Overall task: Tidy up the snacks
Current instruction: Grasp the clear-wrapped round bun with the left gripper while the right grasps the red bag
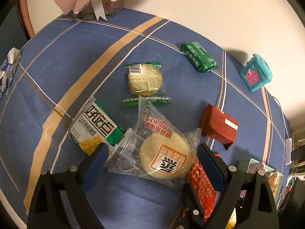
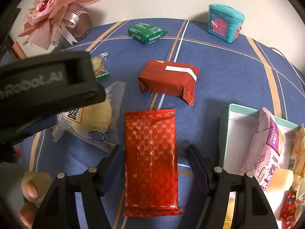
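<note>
A blue plaid cloth covers the surface (image 2: 219, 72) set against a cream wall, with snacks scattered across it and a mint-edged box (image 2: 226, 126) partly filled at the 3 o'clock edge of the right wrist view. Nearest that camera, the right claw (image 2: 152, 164) stands spread over a red gold-patterned packet (image 2: 151, 162), its pads on either side of the wrapper and not pressing it. Just beyond, at 12 o'clock, lies a dark red wrapped block (image 2: 167, 80); farther still sit a green packet (image 2: 146, 32) and a teal toy house (image 2: 225, 22), with a pink bouquet (image 2: 55, 17) at 10 o'clock.

In the left wrist view, the left claw (image 1: 152, 158) is likewise wide apart, hovering over a clear-wrapped round bun (image 1: 164, 158), apparently without touching it. A green-and-white cake pack (image 1: 95, 127) lies just beside at 9 o'clock, and a green-sealed biscuit (image 1: 144, 80) sits beyond at 12 o'clock.

The step in hand looks like a pick of the red packet for the box. To do it well, the right claw should sink until its pads bracket the packet's long edges, close gently so the foil does not crumple or slip, then lift clear and carry it toward 3 o'clock, setting it beside the pink bag (image 2: 266, 147) already inside.
</note>
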A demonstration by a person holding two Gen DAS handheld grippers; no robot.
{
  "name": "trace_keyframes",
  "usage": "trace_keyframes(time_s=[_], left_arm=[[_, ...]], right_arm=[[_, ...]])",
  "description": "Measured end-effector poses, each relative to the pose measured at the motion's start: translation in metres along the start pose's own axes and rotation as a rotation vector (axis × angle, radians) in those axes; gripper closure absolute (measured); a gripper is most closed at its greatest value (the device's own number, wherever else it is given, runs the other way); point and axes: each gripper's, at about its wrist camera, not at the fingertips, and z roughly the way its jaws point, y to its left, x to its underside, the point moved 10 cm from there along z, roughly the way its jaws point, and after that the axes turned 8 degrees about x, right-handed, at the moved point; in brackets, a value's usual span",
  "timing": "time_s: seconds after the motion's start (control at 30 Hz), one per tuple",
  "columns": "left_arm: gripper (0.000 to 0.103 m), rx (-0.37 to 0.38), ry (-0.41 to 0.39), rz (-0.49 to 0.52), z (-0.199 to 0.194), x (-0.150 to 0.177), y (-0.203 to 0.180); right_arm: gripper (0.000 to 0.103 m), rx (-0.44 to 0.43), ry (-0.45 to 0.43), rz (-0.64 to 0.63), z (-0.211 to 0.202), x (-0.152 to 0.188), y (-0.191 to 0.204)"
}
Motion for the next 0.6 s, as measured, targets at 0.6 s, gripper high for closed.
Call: trace_keyframes(time_s=[0.6], left_arm=[[0.024,0.015,0.049,0.044,-0.003,0.016,-0.01]], right_arm=[[0.051,-0.005,0.017,0.028,-0.007,0.003,-0.013]])
